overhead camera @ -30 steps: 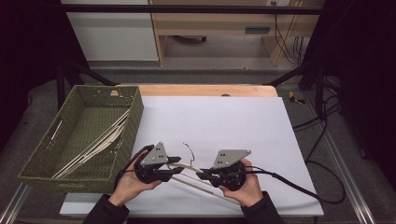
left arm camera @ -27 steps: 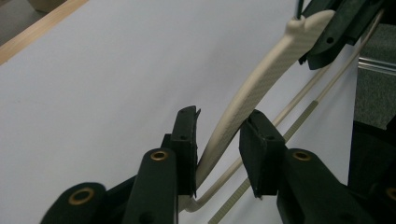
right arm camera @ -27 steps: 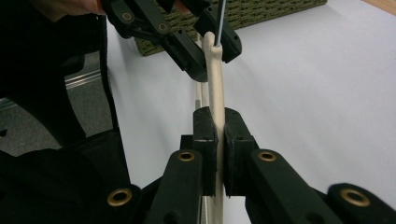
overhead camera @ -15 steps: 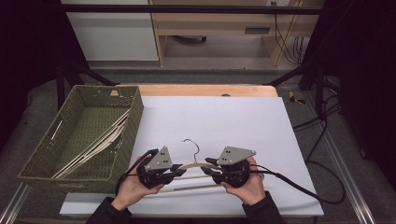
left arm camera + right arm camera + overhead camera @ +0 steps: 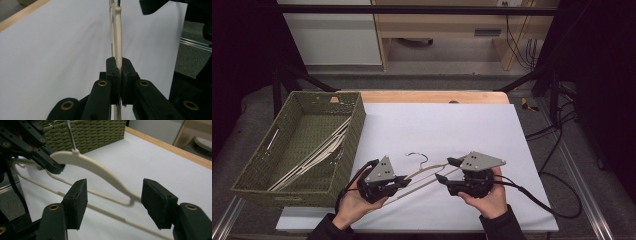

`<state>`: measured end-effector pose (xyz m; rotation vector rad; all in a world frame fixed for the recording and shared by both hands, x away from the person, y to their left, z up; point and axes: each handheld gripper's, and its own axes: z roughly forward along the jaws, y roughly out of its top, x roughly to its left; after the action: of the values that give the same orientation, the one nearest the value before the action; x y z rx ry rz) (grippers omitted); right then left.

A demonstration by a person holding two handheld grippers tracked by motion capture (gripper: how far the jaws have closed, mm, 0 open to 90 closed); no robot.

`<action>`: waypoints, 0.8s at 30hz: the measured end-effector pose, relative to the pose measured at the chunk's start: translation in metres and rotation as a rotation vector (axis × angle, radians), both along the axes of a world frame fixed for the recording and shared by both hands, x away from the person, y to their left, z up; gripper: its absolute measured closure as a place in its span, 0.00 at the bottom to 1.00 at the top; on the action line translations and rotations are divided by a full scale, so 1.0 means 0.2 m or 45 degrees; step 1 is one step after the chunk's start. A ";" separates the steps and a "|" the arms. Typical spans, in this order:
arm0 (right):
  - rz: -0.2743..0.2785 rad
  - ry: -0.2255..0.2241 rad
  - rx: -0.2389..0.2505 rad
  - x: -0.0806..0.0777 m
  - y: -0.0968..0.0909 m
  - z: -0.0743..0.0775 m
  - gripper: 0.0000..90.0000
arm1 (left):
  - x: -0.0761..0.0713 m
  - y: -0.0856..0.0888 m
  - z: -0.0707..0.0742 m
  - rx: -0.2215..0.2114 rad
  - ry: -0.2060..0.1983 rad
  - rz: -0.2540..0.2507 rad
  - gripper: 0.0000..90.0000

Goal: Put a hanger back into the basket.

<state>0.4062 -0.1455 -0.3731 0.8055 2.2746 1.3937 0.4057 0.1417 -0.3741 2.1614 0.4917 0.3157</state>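
A cream plastic hanger [image 5: 428,174] with a dark wire hook [image 5: 418,155] hangs just above the white table sheet [image 5: 442,125], between my two grippers. My left gripper [image 5: 404,181] is shut on one end of it; in the left gripper view the pads [image 5: 111,75] pinch the hanger's arm [image 5: 117,37]. My right gripper [image 5: 445,170] has just been opening. In the right gripper view the hanger's far end [image 5: 100,168] lies between the spread pads [image 5: 77,200] without touching them, midway in the right gripper [image 5: 113,195].
A green woven basket [image 5: 358,131] stands at the left of the table and holds several more cream hangers [image 5: 319,152]. The table's wooden edge [image 5: 432,96] runs along the back. A black cable [image 5: 542,200] trails right from the right gripper.
The right gripper's jaws have spread off the hanger and that hand has shifted slightly right. The left jaws have closed on the hanger, which now tilts up with its hook raised.
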 end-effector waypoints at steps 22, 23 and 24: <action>-0.269 0.036 0.147 0.01 -0.37 -0.09 0.26 | -0.02 0.24 0.47 -0.116 -0.172 0.194 0.96; -0.273 0.038 0.149 0.01 -0.38 -0.10 0.26 | -0.01 0.26 0.49 -0.121 -0.178 0.194 0.96; -0.268 0.035 0.147 0.01 -0.38 -0.10 0.26 | 0.00 0.28 0.52 -0.125 -0.185 0.201 0.96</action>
<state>0.4084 -0.2223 -0.3932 1.0730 2.0740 1.4327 0.4056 0.1980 -0.2708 1.9924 0.5840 0.5217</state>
